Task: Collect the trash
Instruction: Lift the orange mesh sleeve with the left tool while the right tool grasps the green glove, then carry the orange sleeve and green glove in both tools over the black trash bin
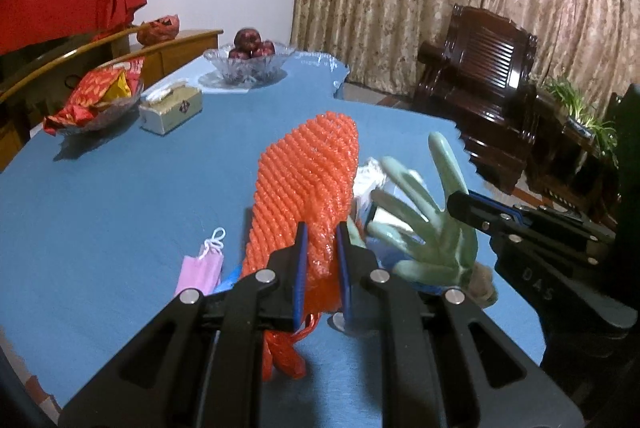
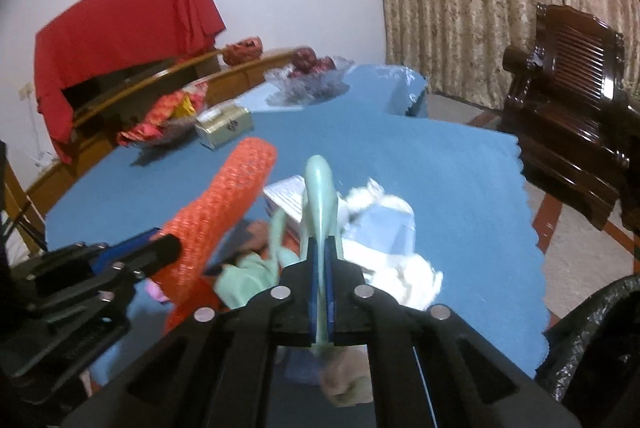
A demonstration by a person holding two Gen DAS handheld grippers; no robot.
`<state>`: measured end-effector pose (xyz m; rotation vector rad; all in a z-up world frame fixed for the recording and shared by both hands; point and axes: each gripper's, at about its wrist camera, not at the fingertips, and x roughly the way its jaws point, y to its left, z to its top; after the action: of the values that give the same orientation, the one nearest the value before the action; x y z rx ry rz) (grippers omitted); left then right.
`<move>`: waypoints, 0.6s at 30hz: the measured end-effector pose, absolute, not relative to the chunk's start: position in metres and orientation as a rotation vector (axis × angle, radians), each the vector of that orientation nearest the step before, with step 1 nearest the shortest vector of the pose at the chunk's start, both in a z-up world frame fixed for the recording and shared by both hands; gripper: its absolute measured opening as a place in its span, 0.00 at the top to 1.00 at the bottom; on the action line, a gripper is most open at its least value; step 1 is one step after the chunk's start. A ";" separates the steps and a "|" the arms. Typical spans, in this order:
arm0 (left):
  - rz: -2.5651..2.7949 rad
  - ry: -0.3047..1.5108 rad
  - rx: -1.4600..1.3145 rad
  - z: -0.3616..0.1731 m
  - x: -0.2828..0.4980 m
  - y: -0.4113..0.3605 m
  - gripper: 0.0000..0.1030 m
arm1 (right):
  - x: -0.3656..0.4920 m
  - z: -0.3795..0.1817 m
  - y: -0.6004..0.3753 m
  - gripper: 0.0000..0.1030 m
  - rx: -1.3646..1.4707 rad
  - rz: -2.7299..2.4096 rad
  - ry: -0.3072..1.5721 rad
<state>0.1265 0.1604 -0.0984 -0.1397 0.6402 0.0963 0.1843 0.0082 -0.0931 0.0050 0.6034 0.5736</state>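
Observation:
An orange foam net (image 1: 308, 179) stands up off the blue table (image 1: 100, 195), and my left gripper (image 1: 322, 232) is shut on its lower part. The right wrist view shows the net (image 2: 224, 203) with the left gripper (image 2: 168, 244) at its side. A pale green rubber glove (image 1: 436, 228) hangs to the right of the net, my right gripper (image 1: 460, 201) pinching it from the right. My right gripper (image 2: 325, 248) is shut on the glove (image 2: 320, 187), one finger sticking up past the pads. Crumpled white wrapping (image 2: 384, 228) and a pink mask (image 1: 200, 268) lie on the cloth.
A glass bowl of apples (image 1: 246, 61), a tissue box (image 1: 172, 109) and a bowl of red snack packets (image 1: 96, 95) stand at the far left of the table. A dark wooden chair (image 1: 480, 83) is beyond the right edge. A black bin bag (image 2: 592, 340) sits low right.

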 end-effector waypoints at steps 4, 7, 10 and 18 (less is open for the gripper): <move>0.090 0.614 -0.143 -0.084 0.119 0.157 0.87 | 0.176 -0.070 0.000 0.97 0.045 0.588 0.563; 0.074 0.592 -0.140 -0.072 0.113 0.150 0.87 | 0.165 -0.053 -0.011 0.97 0.048 0.573 0.526; 0.042 0.581 -0.135 -0.063 0.110 0.139 0.87 | 0.156 -0.042 -0.026 0.97 0.057 0.545 0.503; -0.106 0.590 -0.133 -0.054 0.110 0.086 0.87 | 0.139 -0.033 -0.086 0.97 0.079 0.409 0.500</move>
<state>0.1103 0.0861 -0.0545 -0.1326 0.5900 -0.1055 0.1387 -0.0862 -0.0335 0.0788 0.4995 0.4091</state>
